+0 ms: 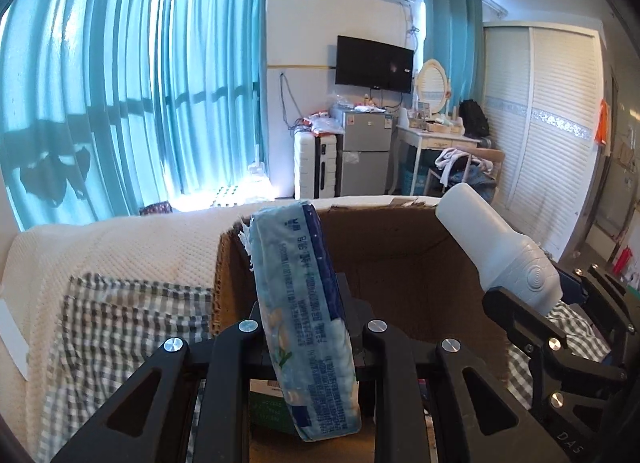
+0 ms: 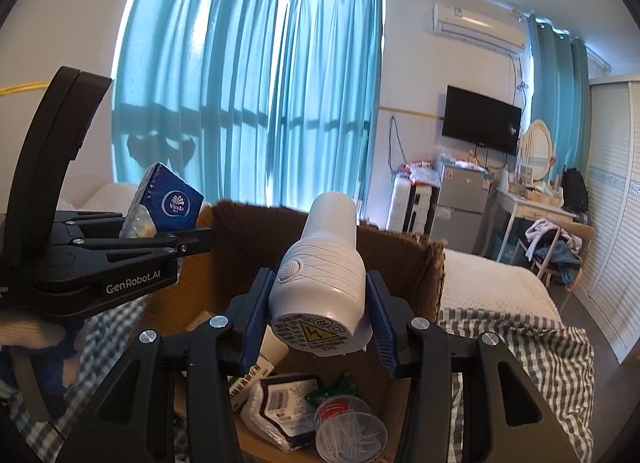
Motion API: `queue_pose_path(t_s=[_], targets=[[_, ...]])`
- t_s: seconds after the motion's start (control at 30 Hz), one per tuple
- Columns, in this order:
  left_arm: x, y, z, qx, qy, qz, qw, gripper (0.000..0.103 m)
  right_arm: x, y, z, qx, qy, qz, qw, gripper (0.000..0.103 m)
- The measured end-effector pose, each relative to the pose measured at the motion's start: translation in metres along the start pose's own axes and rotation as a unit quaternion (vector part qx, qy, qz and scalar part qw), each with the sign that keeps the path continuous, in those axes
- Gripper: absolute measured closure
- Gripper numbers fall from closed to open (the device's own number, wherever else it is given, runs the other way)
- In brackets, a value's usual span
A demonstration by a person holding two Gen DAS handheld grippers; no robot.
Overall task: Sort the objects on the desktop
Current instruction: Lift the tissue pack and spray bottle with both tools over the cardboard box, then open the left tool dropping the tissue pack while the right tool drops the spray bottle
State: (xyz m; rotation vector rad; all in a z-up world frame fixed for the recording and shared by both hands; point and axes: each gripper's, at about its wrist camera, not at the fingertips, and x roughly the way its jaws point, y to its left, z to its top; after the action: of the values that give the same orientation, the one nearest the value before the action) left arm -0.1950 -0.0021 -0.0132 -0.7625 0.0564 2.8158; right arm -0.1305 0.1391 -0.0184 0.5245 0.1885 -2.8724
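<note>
- Tissue pack [image 1: 308, 319] is sitting clamped in our left claw [image 1: 308, 327], which is closing on its lower half; its long axis is running nearly upright, tilting slightly left at the top, with the torn end pointing up.
- We are holding it above the open cardboard box [image 1: 400, 263]; in the right wrist view the same tissue pack [image 2: 168, 203] is poking up out of the left claw [image 2: 176, 239], its Vinda logo facing the camera.
- We are gripping a white appliance [image 2: 320, 275] in our right claw [image 2: 320, 327], the blue pads [image 2: 254, 319] pressing on its wider body from both sides.
- Its long axis is running forward and upward from the claw, the narrow rounded end pointing up and away, the labelled flat end facing the camera.
- We are seeing it over the box too; from the left wrist view the white appliance [image 1: 500, 251] is leaning up to the left, held by the right claw [image 1: 536, 303].
- Inside the box are lying a clear round container [image 2: 352, 431] and a wrapped packet [image 2: 276, 407].
- A checked cloth [image 1: 120, 327] is lying on the bed [image 1: 100, 247] beside the box.
</note>
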Motion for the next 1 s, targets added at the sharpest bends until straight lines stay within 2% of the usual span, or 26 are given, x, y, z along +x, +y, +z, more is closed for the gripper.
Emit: queue_pose_path(t_s=[0.13, 0.27, 0.33, 0.43, 0.57, 0.63, 0.67, 0.73, 0.77, 0.8, 0.83, 0.9, 1.0], targets=[[0.020, -0.001, -0.010, 0.007, 0.009, 0.005, 0.9999, 0.083, 0.022, -0.006, -0.014, 0.001, 0.033, 0.002, 0.999, 0.058], [0.043, 0.002, -0.018, -0.002, 0.027, -0.008, 0.9996, 0.083, 0.040, -0.012, -0.027, 0.001, 0.061, -0.001, 0.998, 0.058], [0.055, 0.005, -0.024, -0.006, 0.038, 0.003, 0.9992, 0.083, 0.047, -0.014, -0.033, 0.003, 0.070, 0.000, 0.998, 0.058], [0.067, 0.008, -0.030, -0.011, 0.049, -0.004, 0.9987, 0.083, 0.058, -0.015, -0.041, -0.001, 0.086, -0.003, 0.996, 0.057], [0.077, 0.007, -0.037, -0.011, 0.065, 0.004, 0.9978, 0.083, 0.069, -0.018, -0.051, 0.003, 0.099, -0.008, 0.995, 0.057], [0.077, 0.004, -0.040, -0.004, 0.057, 0.021, 0.9981, 0.078, 0.069, -0.020, -0.054, 0.002, 0.096, -0.018, 0.995, 0.056], [0.077, 0.004, -0.040, -0.003, 0.053, 0.024, 0.9983, 0.075, 0.069, -0.021, -0.054, 0.003, 0.094, -0.021, 0.995, 0.049], [0.074, 0.004, -0.039, -0.005, 0.041, 0.023, 0.9989, 0.059, 0.067, -0.021, -0.053, 0.003, 0.087, -0.020, 0.996, 0.047], [0.074, 0.002, -0.038, -0.002, 0.038, 0.024, 0.9990, 0.055, 0.064, -0.021, -0.052, 0.002, 0.083, -0.024, 0.996, 0.047], [0.071, -0.001, -0.037, 0.005, 0.028, 0.035, 0.9990, 0.039, 0.063, -0.021, -0.050, 0.001, 0.079, -0.026, 0.996, 0.047], [0.066, -0.004, -0.036, 0.016, 0.010, 0.052, 0.9985, 0.028, 0.060, -0.020, -0.048, -0.001, 0.075, -0.029, 0.997, 0.047], [0.058, -0.007, -0.035, 0.026, -0.013, 0.062, 0.9977, 0.024, 0.056, -0.021, -0.045, 0.000, 0.067, -0.033, 0.997, 0.047], [0.050, -0.005, -0.030, 0.013, -0.021, 0.050, 0.9984, 0.021, 0.049, -0.022, -0.040, 0.007, 0.056, -0.035, 0.998, 0.043]])
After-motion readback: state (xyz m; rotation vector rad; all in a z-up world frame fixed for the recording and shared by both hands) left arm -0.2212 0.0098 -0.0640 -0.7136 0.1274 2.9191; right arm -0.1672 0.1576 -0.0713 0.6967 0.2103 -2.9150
